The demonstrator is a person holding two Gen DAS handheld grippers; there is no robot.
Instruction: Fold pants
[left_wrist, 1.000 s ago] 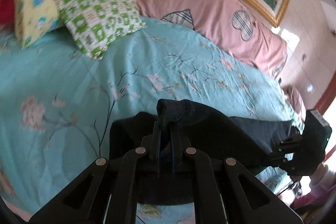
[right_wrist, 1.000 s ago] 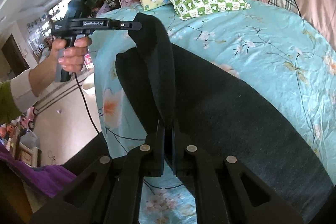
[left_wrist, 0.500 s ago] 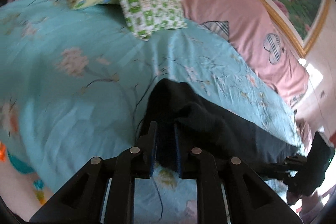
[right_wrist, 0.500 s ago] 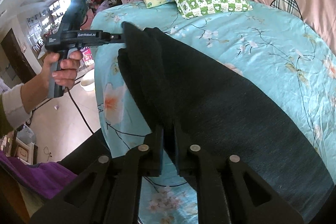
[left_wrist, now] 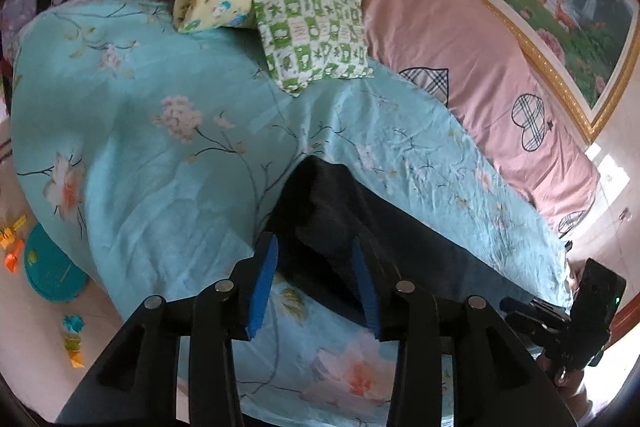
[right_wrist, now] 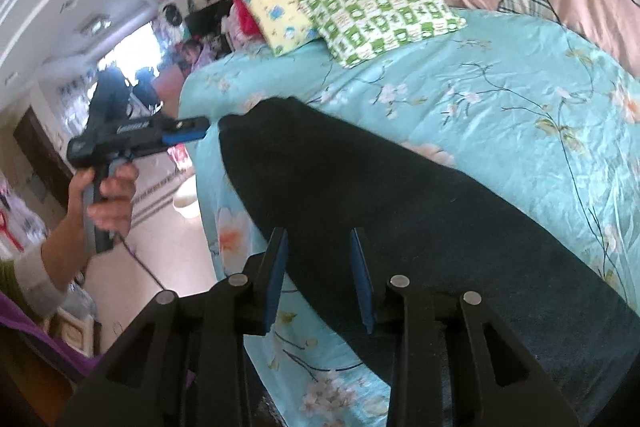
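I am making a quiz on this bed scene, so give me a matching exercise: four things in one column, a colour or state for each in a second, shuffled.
Things:
1. pants
2. left gripper
3. small pillow
4. bedsheet

Colour or state:
A. green and white checks
B. black, lying flat on the bed
C. turquoise with flowers
D. open, blue pads apart

Pairs: 1-B, 2-D, 3-A, 4-C

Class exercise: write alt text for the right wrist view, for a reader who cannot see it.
The open right gripper hovers over dark pants lying flat on a turquoise floral bedsheet. To the left, a hand holds the left gripper beside the pants' far end.
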